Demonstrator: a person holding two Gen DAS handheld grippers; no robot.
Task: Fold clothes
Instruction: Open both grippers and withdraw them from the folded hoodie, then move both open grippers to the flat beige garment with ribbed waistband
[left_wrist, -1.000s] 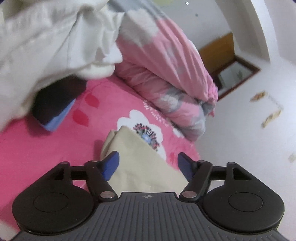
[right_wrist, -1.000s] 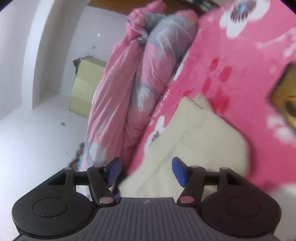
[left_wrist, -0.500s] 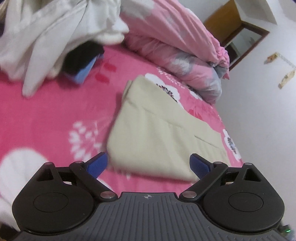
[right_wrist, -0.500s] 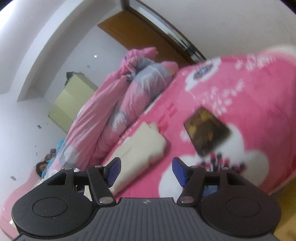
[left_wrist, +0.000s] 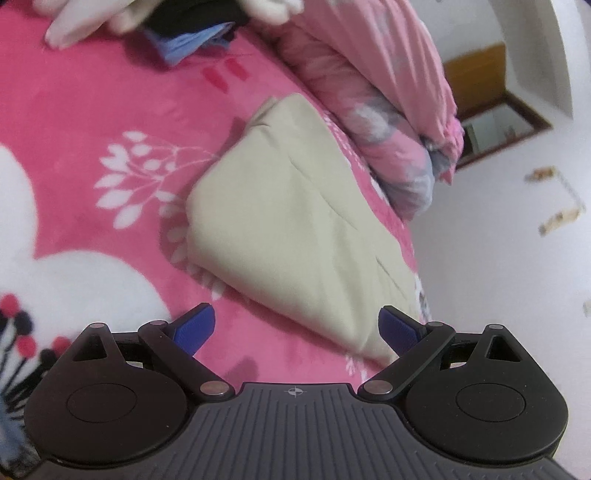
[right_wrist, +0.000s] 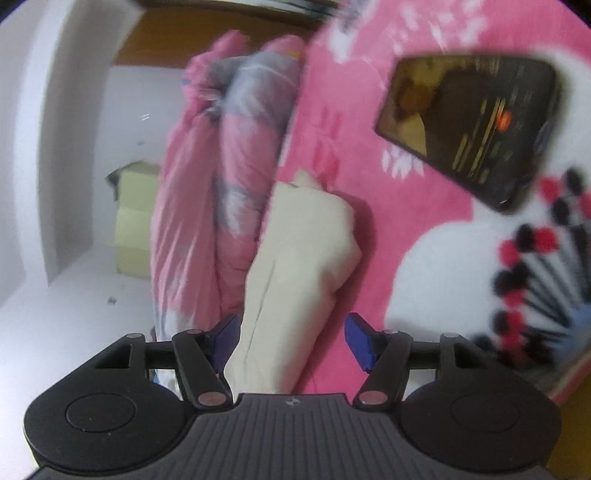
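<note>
A folded beige garment (left_wrist: 295, 221) lies on the pink flowered bedsheet (left_wrist: 92, 110), beside a rolled quilt. My left gripper (left_wrist: 297, 328) hovers just short of the garment's near corner, open wide, with nothing pressed between its blue pads (left_wrist: 195, 326). In the right wrist view the same beige garment (right_wrist: 295, 258) runs away from my right gripper (right_wrist: 291, 341). Its jaws are opening, the garment's near end lies between them, and the pads do not press on it. This view is blurred.
A rolled pink and grey quilt (left_wrist: 388, 110) lies along the bed's far side (right_wrist: 229, 166). A pile of white, dark and blue clothes (left_wrist: 192, 33) sits at the top left. A phone with a lit screen (right_wrist: 469, 125) lies on the sheet. A pale yellow cabinet (right_wrist: 136, 221) stands by the wall.
The left gripper has sunk toward the beige garment and its jaws stand wider. The right view has swung and rolled; the phone and the garment now look nearer.
</note>
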